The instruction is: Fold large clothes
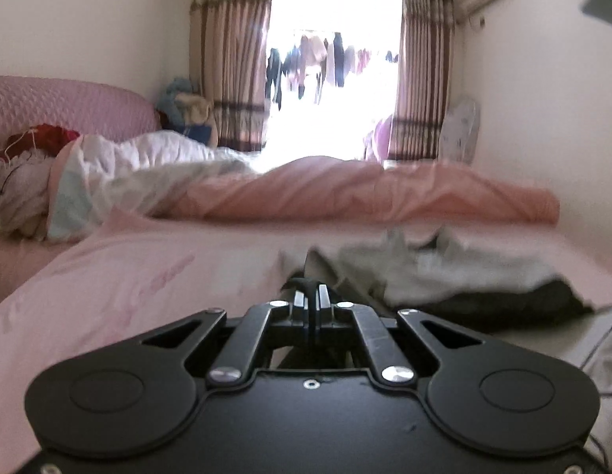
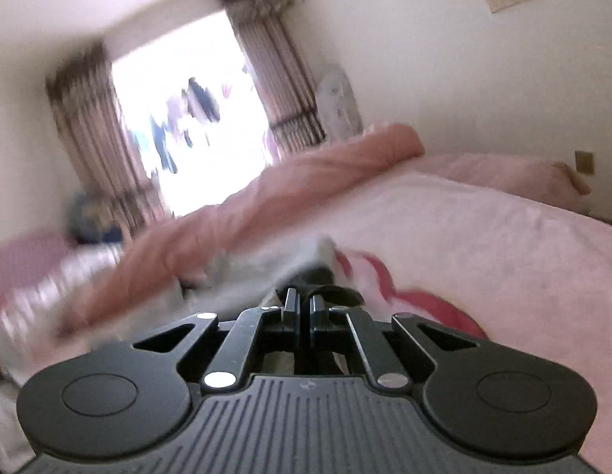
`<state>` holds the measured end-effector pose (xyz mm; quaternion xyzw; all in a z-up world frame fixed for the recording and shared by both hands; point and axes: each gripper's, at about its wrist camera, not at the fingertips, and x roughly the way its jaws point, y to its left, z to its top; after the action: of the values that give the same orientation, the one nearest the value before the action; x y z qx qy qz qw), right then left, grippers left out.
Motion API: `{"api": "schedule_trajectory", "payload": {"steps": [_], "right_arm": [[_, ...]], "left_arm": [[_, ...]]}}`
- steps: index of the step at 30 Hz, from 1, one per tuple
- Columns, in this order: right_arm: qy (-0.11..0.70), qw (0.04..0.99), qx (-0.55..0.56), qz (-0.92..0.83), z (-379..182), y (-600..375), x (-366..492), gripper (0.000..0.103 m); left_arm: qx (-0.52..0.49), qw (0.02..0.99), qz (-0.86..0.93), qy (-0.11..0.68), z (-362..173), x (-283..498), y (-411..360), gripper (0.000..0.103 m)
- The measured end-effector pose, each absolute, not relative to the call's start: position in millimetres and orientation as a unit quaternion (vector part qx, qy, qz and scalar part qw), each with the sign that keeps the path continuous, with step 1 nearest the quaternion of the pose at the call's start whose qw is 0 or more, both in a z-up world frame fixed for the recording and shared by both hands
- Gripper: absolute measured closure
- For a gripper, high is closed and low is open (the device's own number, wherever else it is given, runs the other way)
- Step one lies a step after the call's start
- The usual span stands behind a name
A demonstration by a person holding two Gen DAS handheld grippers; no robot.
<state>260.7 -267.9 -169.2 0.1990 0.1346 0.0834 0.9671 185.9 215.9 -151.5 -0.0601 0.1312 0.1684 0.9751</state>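
Garment [image 1: 444, 272] edges pinched by both level grippers, left [image 1: 312, 296], right [image 2: 304, 304].

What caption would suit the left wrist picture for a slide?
Left gripper pinches the grey garment at its edge on a pink bed, bright window beyond.

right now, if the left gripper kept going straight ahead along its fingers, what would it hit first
Probably the grey garment crumpled on the pink bedsheet: the left gripper looks shut on its dark edge already. Beyond lies the rolled pink quilt; depth is unclear.

garment [image 1: 444, 272] on bed [image 1: 148, 276] | quilt [image 1: 365, 193] behind garment
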Motion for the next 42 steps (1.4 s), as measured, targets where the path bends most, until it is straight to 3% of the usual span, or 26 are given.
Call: {"api": "schedule_trajectory", "payload": {"steps": [5,11,14,17,19,20,21,22,24,27,30,33,36,42], "right_arm": [[0.160,0.979,0.128,0.008,-177.1,-252.1,308.4,0.100],[0.273,0.958,0.083,-0.013,-242.1,-241.6,375.1,0.100],[0.283,0.958,0.049,-0.018,-256.8,-230.9,383.0,0.099],[0.274,0.962,0.012,-0.022,-254.7,-224.3,379.5,0.097],[0.270,0.963,0.023,-0.014,-245.3,-229.5,369.4,0.079],[0.266,0.963,0.036,-0.011,-237.7,-235.2,360.8,0.073],[0.260,0.964,0.048,-0.008,-228.9,-244.0,350.2,0.058],[0.262,0.964,0.052,-0.007,-222.8,-247.6,343.8,0.043],[0.266,0.963,0.040,0.010,-211.6,-258.2,320.6,0.028],[0.274,0.960,0.013,0.060,-212.7,-265.2,291.4,0.016],[0.320,0.943,0.014,0.093,-226.4,-269.4,275.9,0.013],[0.344,0.935,0.011,0.084,-239.7,-269.6,264.9,0.024],[0.360,0.927,0.024,0.105,-248.8,-272.7,263.0,0.024],[0.363,0.923,0.062,0.111,-255.8,-279.7,265.1,0.009]], "left_arm": [[-0.042,0.968,0.204,0.140,-151.8,216.2,228.3,0.098],[-0.021,0.924,0.248,0.290,-260.1,284.3,255.8,0.096],[0.017,0.920,0.264,0.289,-268.2,290.9,249.3,0.095],[0.001,0.919,0.266,0.291,-264.1,289.8,259.4,0.081],[-0.023,0.921,0.277,0.273,-250.6,274.6,269.1,0.056],[-0.038,0.923,0.278,0.263,-240.8,263.1,274.3,0.049],[-0.053,0.924,0.277,0.257,-229.7,249.1,277.3,0.037],[-0.068,0.928,0.266,0.251,-217.1,231.2,281.5,0.031],[-0.081,0.934,0.238,0.252,-200.6,204.4,281.4,0.023],[-0.059,0.938,0.208,0.272,-197.0,179.5,269.4,0.010],[-0.062,0.936,0.164,0.306,-210.0,166.0,256.0,0.009],[-0.074,0.933,0.151,0.318,-224.6,162.9,239.5,0.009],[-0.079,0.930,0.124,0.336,-238.8,164.5,228.4,0.009],[-0.101,0.916,0.098,0.375,-262.9,173.6,224.5,0.006]]}}
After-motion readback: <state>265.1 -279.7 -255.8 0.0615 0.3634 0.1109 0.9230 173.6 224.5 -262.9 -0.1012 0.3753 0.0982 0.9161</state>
